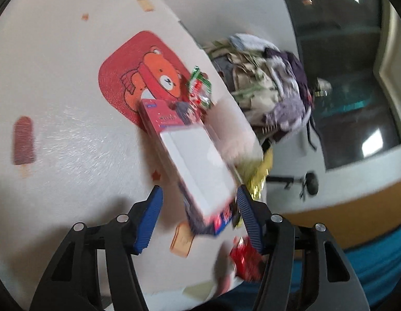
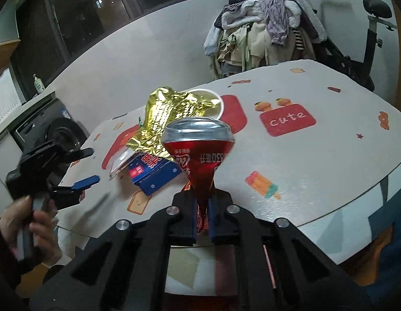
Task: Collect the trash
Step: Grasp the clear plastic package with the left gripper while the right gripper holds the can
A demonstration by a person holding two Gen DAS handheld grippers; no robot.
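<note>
My right gripper is shut on a crushed red soda can and holds it above the table's near edge. My left gripper is open, its blue pads on either side of a red and blue box with a clear blister front; it also shows in the right wrist view. The left gripper appears in the right wrist view, open, just left of the box. A crumpled gold foil wrapper lies behind the box, over a paper cup. A red-green snack wrapper lies further back.
The table has a white cloth with red patches and ice-lolly prints. A heap of clothes hangs on an exercise bike behind it. A washing machine stands at the left. A red wrapper scrap lies near the table edge.
</note>
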